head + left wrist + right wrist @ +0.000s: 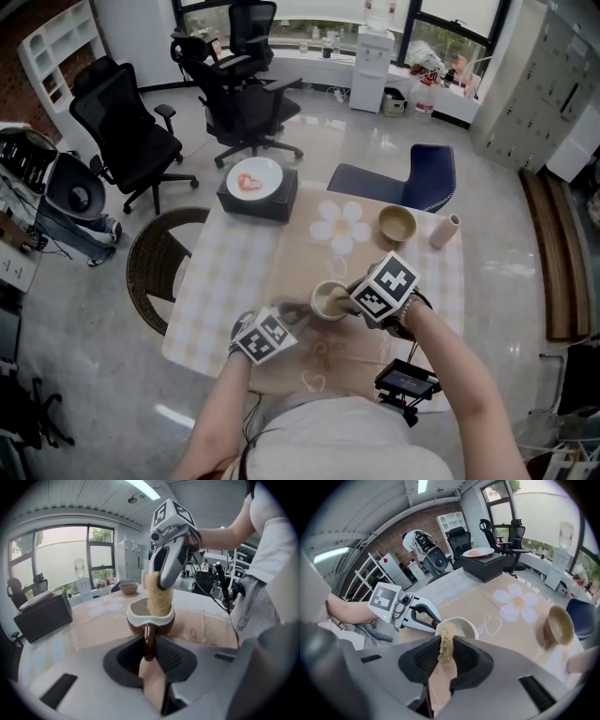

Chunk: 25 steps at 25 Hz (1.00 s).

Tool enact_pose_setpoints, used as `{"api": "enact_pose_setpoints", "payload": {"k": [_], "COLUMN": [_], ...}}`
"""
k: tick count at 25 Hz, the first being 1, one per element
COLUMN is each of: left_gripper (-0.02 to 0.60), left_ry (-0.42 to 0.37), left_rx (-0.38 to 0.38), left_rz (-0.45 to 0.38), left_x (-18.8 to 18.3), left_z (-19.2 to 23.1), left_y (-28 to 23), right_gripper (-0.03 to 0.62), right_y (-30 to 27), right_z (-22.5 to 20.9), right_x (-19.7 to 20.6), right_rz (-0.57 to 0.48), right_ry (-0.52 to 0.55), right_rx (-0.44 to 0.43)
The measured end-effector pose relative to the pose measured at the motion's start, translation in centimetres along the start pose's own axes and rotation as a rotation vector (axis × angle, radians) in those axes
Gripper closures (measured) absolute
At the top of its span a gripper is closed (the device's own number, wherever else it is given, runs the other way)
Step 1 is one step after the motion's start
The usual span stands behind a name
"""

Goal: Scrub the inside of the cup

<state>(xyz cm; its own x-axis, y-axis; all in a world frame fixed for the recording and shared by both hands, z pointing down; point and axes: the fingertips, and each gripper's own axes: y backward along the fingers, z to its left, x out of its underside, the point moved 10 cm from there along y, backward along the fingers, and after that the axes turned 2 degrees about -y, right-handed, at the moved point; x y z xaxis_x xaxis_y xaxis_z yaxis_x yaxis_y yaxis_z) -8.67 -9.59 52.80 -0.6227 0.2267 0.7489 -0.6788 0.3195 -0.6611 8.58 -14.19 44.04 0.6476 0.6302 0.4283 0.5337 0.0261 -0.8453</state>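
Scrubbing: left fingers (176, 657), clamped on the cup (140, 613) handle (148, 641), brace it; right fingers (465, 657), clamped on loofah (446, 645), should sweep the inner wall.

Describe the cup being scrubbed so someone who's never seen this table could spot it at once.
On the cloth-covered table, look at the near end, in front of the daisy print. The cup is there, its handle clamped in the left gripper, a loofah held by the right gripper in its mouth. Unlike the tan bowl beyond, it is brown outside, cream inside, with a handle.
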Motion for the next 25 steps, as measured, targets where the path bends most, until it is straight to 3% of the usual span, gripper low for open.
{"api": "enact_pose_setpoints", "payload": {"k": [5, 9, 25], "left_gripper": [0.515, 0.515, 0.515], "left_ry": [0.006, 0.0, -0.01], "left_rx": [0.007, 0.003, 0.013], "left_rz": [0.009, -0.002, 0.004], "left_x": [0.1, 0.0, 0.1], "left_z": [0.1, 0.2, 0.3], "left_y": [-0.1, 0.0, -0.1], "right_gripper": [0.52, 0.52, 0.52], "right_y": [-0.4, -0.8, -2.0], "right_z": [-0.4, -0.4, 1.4], "right_x": [0.6, 0.9, 1.8], "right_rz": [-0.088, -0.14, -0.295], "right_ry": [-0.11, -0.147, 0.11], "right_rx": [-0.093, -0.117, 0.029]}}
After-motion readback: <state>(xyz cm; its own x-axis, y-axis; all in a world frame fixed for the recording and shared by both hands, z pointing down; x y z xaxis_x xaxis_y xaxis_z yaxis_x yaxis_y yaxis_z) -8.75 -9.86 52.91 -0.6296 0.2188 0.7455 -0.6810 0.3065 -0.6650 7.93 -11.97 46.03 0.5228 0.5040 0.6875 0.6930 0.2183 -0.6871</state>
